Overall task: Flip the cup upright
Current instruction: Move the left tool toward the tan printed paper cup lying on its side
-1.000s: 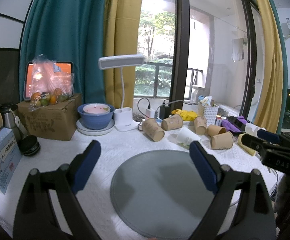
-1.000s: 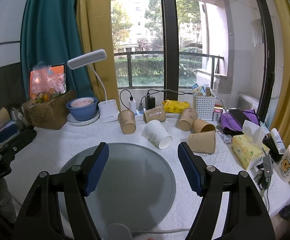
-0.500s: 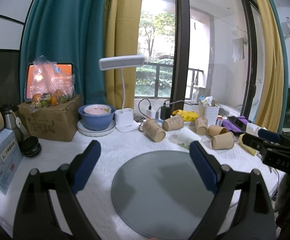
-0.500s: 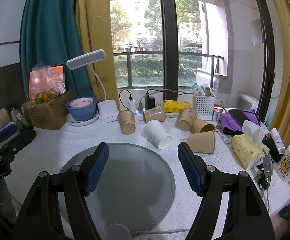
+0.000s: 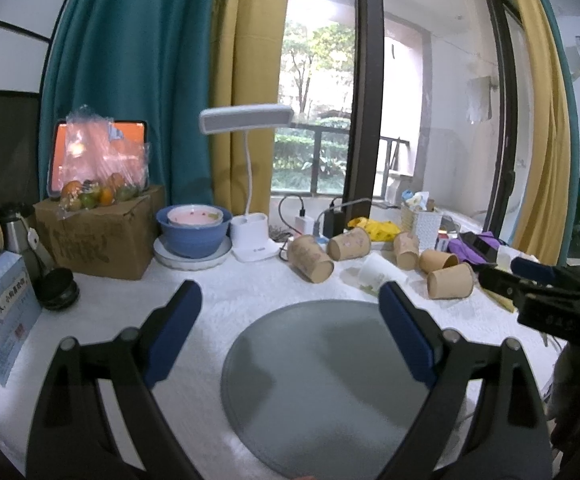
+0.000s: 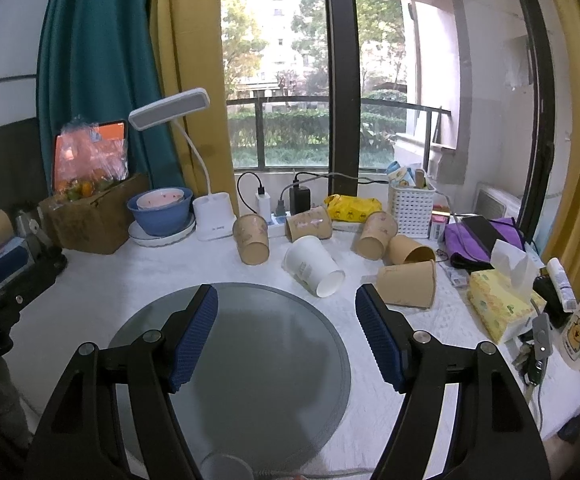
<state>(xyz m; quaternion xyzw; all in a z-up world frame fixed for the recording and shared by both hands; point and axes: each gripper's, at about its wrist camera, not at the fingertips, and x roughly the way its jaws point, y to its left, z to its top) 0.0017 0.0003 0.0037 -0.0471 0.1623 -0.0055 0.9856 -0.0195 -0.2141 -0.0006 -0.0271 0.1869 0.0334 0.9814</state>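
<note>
So far nothing is gripped. From the left wrist, the left gripper [image 5: 290,304] hangs with fingers apart over the round grey mat [image 5: 321,364]. From the right wrist, the right gripper [image 6: 286,312] is likewise spread; the white paper cup [image 6: 313,266] lies tipped just beyond the mat's far edge, awaiting a reach.

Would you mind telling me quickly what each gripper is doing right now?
Left gripper: open, holding nothing, above the round grey mat.
Right gripper: open, holding nothing, above the same mat.
</note>
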